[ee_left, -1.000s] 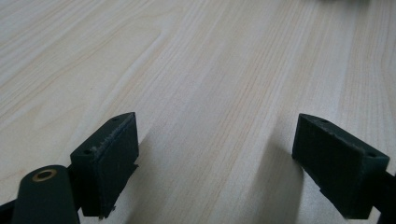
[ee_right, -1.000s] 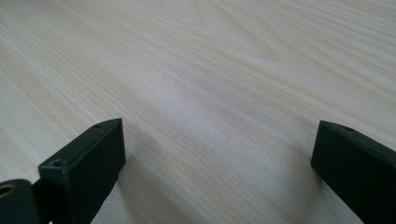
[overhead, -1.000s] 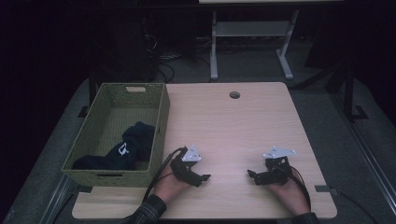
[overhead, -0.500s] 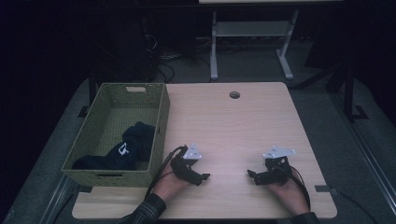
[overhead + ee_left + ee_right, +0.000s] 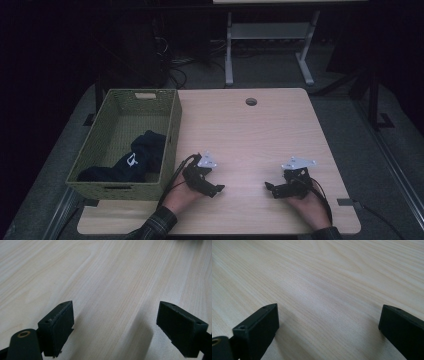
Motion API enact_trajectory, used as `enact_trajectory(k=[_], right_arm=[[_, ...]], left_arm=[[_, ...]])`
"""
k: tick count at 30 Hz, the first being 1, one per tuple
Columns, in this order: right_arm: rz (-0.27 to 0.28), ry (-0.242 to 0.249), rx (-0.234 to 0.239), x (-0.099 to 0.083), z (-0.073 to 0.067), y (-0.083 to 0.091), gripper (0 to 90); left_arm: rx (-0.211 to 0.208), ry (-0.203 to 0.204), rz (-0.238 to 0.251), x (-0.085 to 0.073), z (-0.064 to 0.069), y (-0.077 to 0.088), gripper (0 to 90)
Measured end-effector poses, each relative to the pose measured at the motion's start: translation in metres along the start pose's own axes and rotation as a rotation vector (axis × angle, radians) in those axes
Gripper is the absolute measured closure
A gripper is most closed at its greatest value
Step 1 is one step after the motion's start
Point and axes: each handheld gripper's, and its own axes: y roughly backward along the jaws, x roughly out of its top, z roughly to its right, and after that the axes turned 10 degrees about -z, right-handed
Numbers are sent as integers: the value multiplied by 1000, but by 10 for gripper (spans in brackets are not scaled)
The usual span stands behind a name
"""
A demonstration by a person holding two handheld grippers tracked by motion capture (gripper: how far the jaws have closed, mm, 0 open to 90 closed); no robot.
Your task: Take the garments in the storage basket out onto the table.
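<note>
1. Farthest left, a green woven basket (image 5: 172, 125) is seen standing on the left part of the tabletop (image 5: 260, 135), its long side running away from the person.
2. Inside the basket, a dark garment (image 5: 137, 160) with a small white mark is bunched up against the near right wall; what kind of garment it is cannot be told in the dim high view.
3. Just right of the basket's near corner, the left gripper (image 5: 212, 189) is held low over the tabletop by a hand (image 5: 182, 197) in a plaid sleeve (image 5: 157, 225), with its jaws pointed toward the middle of the near edge.
4. In the left gripper view, the left gripper (image 5: 115, 325) is shown with its jaws spread wide apart, and nothing but bare pale wood is seen between them.
5. Well to the right, the right gripper (image 5: 272, 190) is held low over the tabletop by the other hand (image 5: 305, 202), with its jaws turned toward the left gripper.
6. In the right gripper view, the right gripper (image 5: 328, 322) is likewise shown with its jaws wide apart and nothing gripped.
7. A bare stretch of tabletop is left between the two grippers, and the garment lies well apart from the right one.
8. Toward the far edge, a round cable hole (image 5: 251, 101) is set into the tabletop.
</note>
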Motion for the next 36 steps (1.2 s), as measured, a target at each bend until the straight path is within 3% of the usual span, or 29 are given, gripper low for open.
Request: enact_trajectory(k=[12,21,36], right_arm=[[0,0,0,0,0,0,24],[0,0,0,0,0,0,24],[0,0,0,0,0,0,24]], left_arm=[[15,-7,-10,6,2,13,144],[-10,13,-3,9,2,21,143],[-10,24,-28,19,0,32,145]])
